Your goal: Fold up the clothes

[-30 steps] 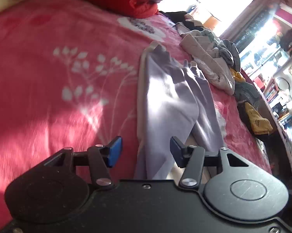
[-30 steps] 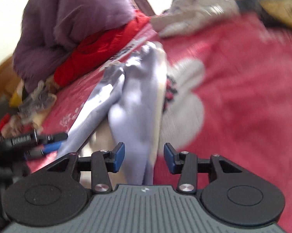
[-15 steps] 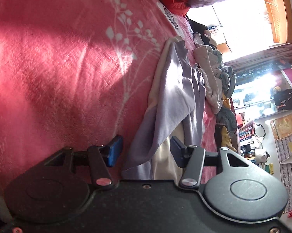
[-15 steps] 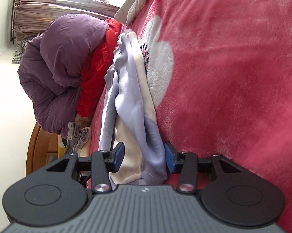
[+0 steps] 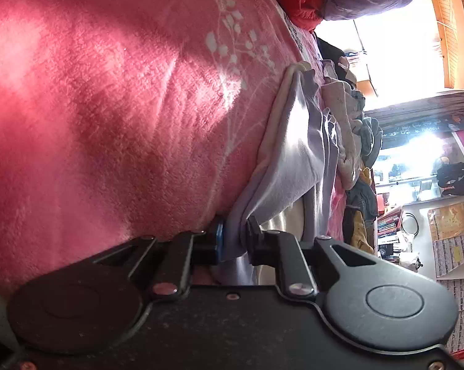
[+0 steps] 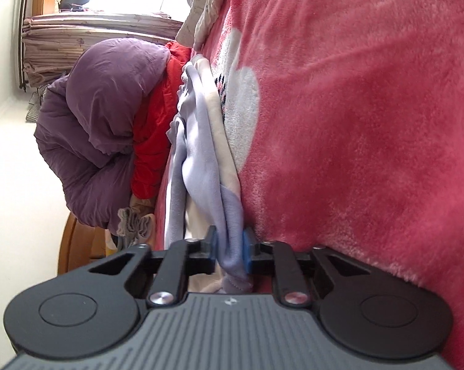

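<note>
A lavender garment with a cream lining (image 5: 296,154) lies lengthwise on the red blanket (image 5: 108,108), stretching away from both grippers. My left gripper (image 5: 234,240) is shut on its near edge, the cloth pinched between the blue pads. In the right wrist view the same lavender garment (image 6: 201,160) runs up the frame beside the blanket (image 6: 370,123). My right gripper (image 6: 230,248) is shut on another part of its near hem, with folds bunched between the fingers.
A heap of beige and grey clothes (image 5: 352,114) lies beyond the garment near the bed's edge. A purple quilt (image 6: 102,123) and a red quilt (image 6: 158,117) are piled at the bed's end. Shelves and a wall calendar (image 5: 454,246) stand past the bed.
Both grippers came down low onto the bed and shut on the garment's near hem; half a second ago their jaws were open around the cloth.
</note>
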A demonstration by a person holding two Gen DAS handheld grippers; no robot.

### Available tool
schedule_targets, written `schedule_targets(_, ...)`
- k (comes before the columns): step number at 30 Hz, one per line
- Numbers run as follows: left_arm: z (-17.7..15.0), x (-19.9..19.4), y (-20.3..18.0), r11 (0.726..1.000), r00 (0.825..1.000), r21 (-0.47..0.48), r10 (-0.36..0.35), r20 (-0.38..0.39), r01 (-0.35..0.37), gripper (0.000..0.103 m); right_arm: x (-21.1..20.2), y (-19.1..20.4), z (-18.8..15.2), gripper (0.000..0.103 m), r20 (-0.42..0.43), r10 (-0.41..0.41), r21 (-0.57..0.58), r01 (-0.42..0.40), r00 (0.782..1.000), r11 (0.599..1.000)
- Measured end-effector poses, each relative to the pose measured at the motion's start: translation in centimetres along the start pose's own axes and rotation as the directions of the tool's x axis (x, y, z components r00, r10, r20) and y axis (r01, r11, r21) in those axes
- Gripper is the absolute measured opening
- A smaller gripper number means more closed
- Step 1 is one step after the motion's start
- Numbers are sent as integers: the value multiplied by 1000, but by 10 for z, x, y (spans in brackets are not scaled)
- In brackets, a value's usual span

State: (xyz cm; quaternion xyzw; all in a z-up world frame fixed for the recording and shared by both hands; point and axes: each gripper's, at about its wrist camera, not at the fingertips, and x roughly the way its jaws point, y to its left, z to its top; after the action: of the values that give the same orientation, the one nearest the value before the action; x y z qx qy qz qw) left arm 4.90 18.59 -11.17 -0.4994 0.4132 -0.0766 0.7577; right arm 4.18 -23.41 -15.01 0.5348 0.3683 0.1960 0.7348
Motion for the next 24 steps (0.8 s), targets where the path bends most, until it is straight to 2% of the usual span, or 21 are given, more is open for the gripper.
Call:
schedule_targets(2, -1, 1, 2, 1000, 1000, 0, 11, -1, -11, 8, 1, 0, -1, 11, 0, -4, -14, 4, 1000, 1000)
schedule_targets(4, -2, 1, 0, 999, 1000, 23, 22, 2, -22, 8, 2, 0, -1, 9, -2, -9, -26, 9, 1000, 1000)
schedule_targets(7, -5, -3, -3, 999, 1000, 54, 1, -7, 0, 9, 1, 2, -1, 10, 0, -12, -27, 12, 1000, 1000)
schedule_targets(8, -6, -4, -3, 999, 1000, 45, -18, -12, 18, 22, -1, 1, -1, 12, 2, -3, -13, 3, 1000, 1000)
schedule_targets(10, -7, -7, 0, 998, 998, 14, -57, -12, 57, 34, -5, -2, -1, 24, 1, 39, 29, -39, 999, 999)
schedule_targets(13, -6, -12, 8, 991, 993, -62, -119, 17, 120, 41, -11, -7, 0, 38, 27, 109, 100, -111, 994, 989)
schedule_targets(14, -5, -11, 11, 986, 990, -92, -138, 27, 140, 43, -11, -9, 0, 39, 34, 124, 117, -128, 992, 985)
schedule_targets(19, 1, -3, 19, 959, 978, -195, -194, 71, 205, 43, -2, -10, 10, 52, 41, 164, 147, -169, 986, 975)
schedule_targets(22, 3, 4, 17, 955, 976, -202, -204, 77, 215, 39, 8, -9, 17, 51, 52, 175, 150, -181, 983, 972)
schedule_targets(23, 2, 5, 17, 954, 976, -205, -205, 78, 217, 34, 12, -9, 19, 50, 56, 177, 151, -184, 983, 971)
schedule_targets(24, 2, 6, 17, 953, 975, -207, -207, 78, 219, 34, 15, -10, 20, 46, 58, 179, 152, -186, 982, 971)
